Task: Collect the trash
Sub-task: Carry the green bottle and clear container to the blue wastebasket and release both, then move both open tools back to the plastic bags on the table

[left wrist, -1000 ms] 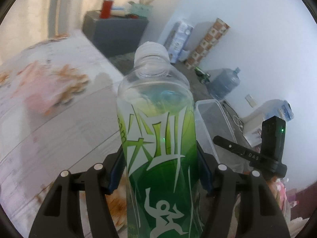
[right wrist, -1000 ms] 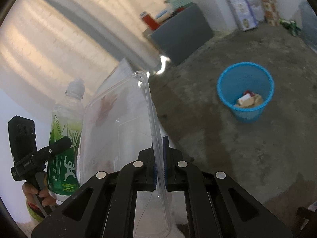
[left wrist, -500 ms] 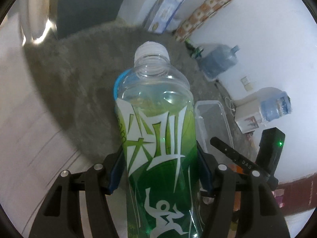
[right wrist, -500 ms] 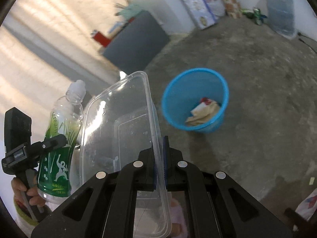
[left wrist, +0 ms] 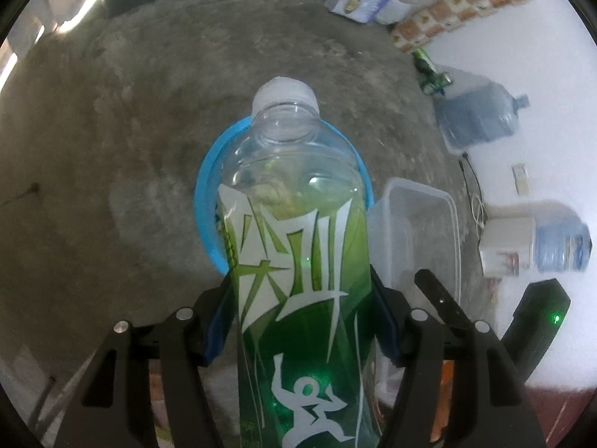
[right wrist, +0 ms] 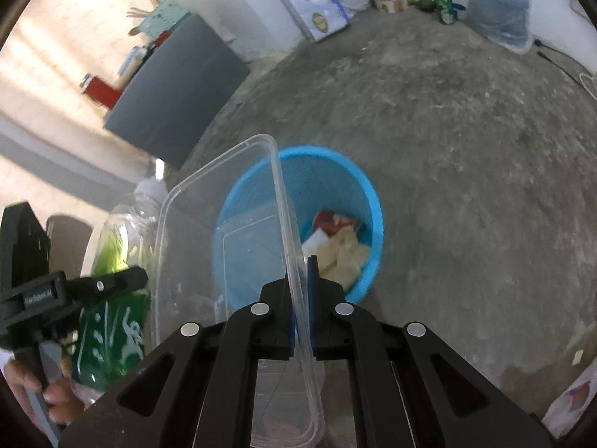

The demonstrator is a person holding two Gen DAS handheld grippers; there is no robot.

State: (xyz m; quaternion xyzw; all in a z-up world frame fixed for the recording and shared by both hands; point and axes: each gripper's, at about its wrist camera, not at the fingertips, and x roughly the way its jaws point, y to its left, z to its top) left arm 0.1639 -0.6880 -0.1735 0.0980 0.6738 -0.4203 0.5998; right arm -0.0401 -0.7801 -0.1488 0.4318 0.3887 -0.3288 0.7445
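The left claw (left wrist: pixel 300 321) is clamped around the middle of a green-labelled plastic bottle (left wrist: pixel 298 261), its blue pads pressed into the label on either side, cap pointing forward. The right claw (right wrist: pixel 298 298) is pressed together on one wall of a clear plastic box (right wrist: pixel 231 246), held on edge just beside the bottle. Both look empty, so they should be light. The bottle is smooth and thin-walled and would probably dent or slip if squeezed off-centre, so the mid-body grip suits it. The box wall is thin and likely to flex, so a hold close to the stiffer rim seems safest. Beyond them, on the concrete floor (right wrist: pixel 466 149), stands a blue bin (right wrist: pixel 367 257) already holding crumpled paper (right wrist: pixel 347 250), almost directly under both items.
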